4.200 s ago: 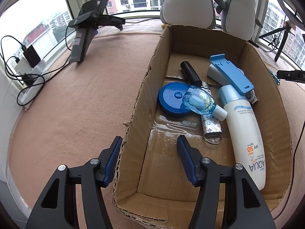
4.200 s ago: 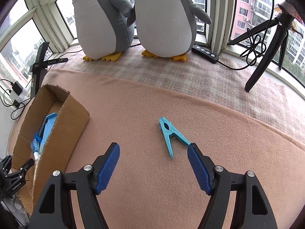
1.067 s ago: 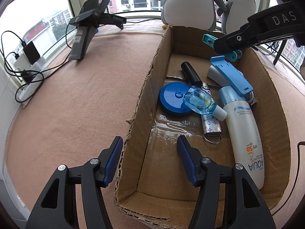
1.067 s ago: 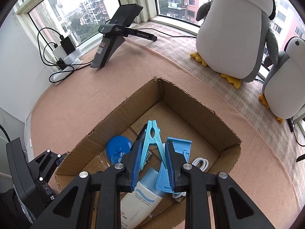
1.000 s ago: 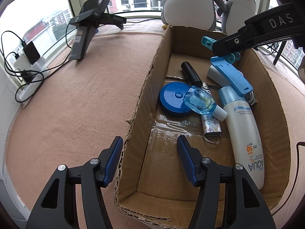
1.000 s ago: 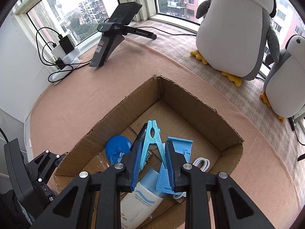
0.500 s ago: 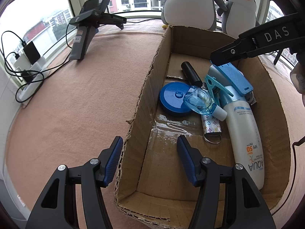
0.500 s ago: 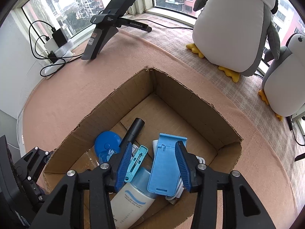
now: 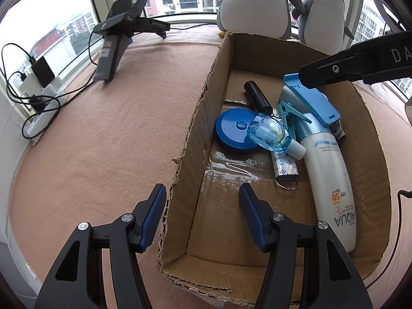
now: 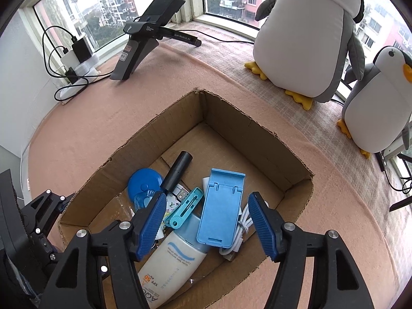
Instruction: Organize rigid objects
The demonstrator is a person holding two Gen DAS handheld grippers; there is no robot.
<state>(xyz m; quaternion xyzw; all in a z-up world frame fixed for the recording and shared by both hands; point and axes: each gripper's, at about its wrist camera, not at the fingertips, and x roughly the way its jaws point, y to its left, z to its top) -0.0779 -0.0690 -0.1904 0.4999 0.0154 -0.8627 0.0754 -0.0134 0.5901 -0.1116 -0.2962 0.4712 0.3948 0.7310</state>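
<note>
box half crowded
your near end of the cardboard box floor lies bare; the sunscreen bottle and clutter crowd its far right.

the white bottle reads "aqua" and "spf 50"; the black stand reads "genrobot.ai".

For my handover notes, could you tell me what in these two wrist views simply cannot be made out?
- White cable: right wrist view, mostly under the blue phone stand.
- Patterned keyring strap: left wrist view, upper part covered by the clear blue bottle.
- Sunscreen bottle: right wrist view, base hidden behind the right gripper; its small print is unreadable.
- Cardboard box: left wrist view, near corner behind the left gripper.
</note>
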